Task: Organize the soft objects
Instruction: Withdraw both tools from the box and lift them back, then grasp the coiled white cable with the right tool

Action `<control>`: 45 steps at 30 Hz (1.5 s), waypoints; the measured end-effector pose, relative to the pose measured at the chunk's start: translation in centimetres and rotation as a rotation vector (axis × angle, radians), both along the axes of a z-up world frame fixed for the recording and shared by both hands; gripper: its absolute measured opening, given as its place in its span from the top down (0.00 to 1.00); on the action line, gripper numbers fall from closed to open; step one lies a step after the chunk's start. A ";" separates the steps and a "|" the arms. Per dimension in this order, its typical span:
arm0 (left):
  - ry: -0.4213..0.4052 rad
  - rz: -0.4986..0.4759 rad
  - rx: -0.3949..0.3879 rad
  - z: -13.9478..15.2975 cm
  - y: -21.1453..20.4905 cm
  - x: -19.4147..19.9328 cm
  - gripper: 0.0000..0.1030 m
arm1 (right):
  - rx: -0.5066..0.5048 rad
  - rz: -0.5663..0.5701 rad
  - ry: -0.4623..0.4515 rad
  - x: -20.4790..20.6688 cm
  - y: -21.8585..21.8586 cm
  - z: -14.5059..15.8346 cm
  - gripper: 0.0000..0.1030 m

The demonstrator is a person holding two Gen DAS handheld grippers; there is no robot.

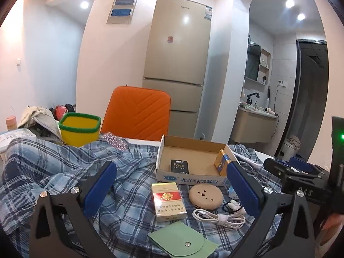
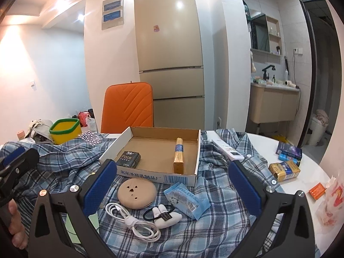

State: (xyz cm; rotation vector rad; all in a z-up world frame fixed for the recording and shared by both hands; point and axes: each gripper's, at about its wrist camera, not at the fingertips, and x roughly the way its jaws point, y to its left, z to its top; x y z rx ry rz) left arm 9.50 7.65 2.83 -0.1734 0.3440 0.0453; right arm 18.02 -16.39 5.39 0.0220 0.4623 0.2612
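White round table (image 2: 311, 150) carries rumpled blue plaid shirt (image 2: 215, 204), gold pack (image 2: 283, 169), orange packet (image 2: 317, 190), dark box (image 2: 289, 148)

left tongs (image 1: 172, 188): wide apart, empty | below: plaid cloth (image 1: 64, 167), cigarette pack (image 1: 168, 201)

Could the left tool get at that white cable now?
Probably yes: the left tool is open and empty, and the white cable lies uncovered on the plaid cloth, just ahead between its fingers.

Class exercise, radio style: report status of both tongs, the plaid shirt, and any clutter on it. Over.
Left tongs open, empty. Right tongs open, empty. Plaid shirt crumpled, untouched. Cardboard box, white cable, round tan pad lying on it.
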 end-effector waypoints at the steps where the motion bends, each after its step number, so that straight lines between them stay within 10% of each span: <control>1: 0.009 0.005 0.001 -0.1 0.1 0.1 0.00 | -0.003 0.005 0.027 0.4 0.2 0.1 0.00; 10: 0.065 0.002 0.000 -0.6 0.5 0.8 0.00 | -0.093 0.156 0.219 2.3 3.4 -2.0 0.01; 20: 0.125 -0.023 -0.044 -1.3 0.9 1.7 0.00 | -0.174 0.352 0.418 2.8 6.8 -6.8 0.56; 45: 0.133 -0.016 -0.012 -1.5 0.4 1.7 0.00 | -0.281 0.385 0.497 3.2 8.6 -8.9 0.76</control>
